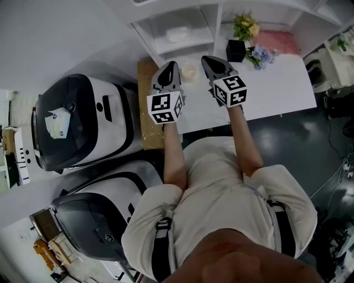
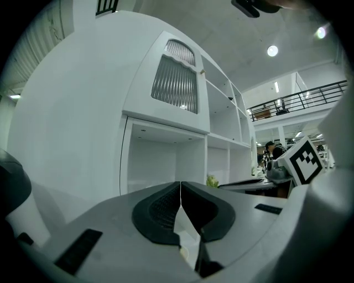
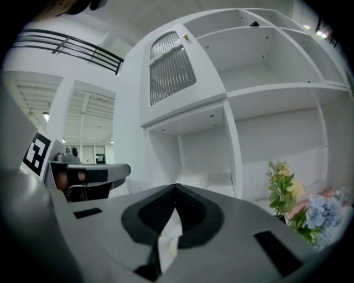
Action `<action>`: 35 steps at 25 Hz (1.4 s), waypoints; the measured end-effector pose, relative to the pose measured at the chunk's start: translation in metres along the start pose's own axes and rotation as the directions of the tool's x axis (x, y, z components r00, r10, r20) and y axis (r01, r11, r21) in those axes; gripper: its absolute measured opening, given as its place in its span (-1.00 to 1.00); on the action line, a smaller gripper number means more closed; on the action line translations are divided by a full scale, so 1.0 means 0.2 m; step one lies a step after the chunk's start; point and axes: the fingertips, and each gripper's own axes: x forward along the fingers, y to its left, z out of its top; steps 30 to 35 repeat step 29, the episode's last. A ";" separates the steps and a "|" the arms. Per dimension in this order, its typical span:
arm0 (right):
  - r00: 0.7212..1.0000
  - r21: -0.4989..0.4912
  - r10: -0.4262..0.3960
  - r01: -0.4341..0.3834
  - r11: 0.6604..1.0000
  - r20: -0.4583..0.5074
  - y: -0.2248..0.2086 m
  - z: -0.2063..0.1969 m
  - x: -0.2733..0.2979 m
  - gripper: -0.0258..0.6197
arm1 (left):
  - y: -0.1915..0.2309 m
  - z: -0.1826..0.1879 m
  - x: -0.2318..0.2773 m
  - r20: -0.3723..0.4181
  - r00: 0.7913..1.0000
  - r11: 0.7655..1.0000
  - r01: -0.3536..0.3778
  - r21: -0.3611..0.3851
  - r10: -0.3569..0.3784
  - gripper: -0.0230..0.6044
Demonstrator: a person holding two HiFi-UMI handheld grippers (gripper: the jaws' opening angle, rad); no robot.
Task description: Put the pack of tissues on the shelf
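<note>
A white pack of tissues (image 1: 178,34) lies inside the lower left compartment of the white shelf (image 1: 206,15); in the right gripper view the pack (image 3: 206,180) shows as a pale bundle in that same bay. My left gripper (image 1: 172,67) and right gripper (image 1: 205,59) are held side by side over the white table (image 1: 276,83), short of the shelf. Each has its jaws shut tip to tip with nothing between them. The left gripper (image 2: 180,184) points at an empty shelf bay, and the right gripper (image 3: 176,187) points at the bay with the pack.
A small cream cup (image 1: 189,71) stands on the table between the gripper tips. Yellow flowers (image 1: 246,25) in a black pot (image 1: 236,50), blue flowers (image 1: 261,55) and a pink cloth (image 1: 279,40) sit at the right. Two white-and-black machines (image 1: 83,121) stand at the left.
</note>
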 end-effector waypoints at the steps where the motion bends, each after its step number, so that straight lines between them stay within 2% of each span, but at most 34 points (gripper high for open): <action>1: 1.000 -0.002 0.000 0.000 1.000 -0.002 0.00 0.00 0.00 -0.71 | 0.01 0.00 0.00 0.000 1.000 1.000 -0.001 -0.001 0.001 -0.89; 35: 1.000 0.019 -0.004 0.004 1.000 -0.018 -0.01 -0.01 0.14 -0.71 | 0.12 -0.03 0.08 -0.024 1.000 1.000 -0.001 -0.010 0.001 -0.89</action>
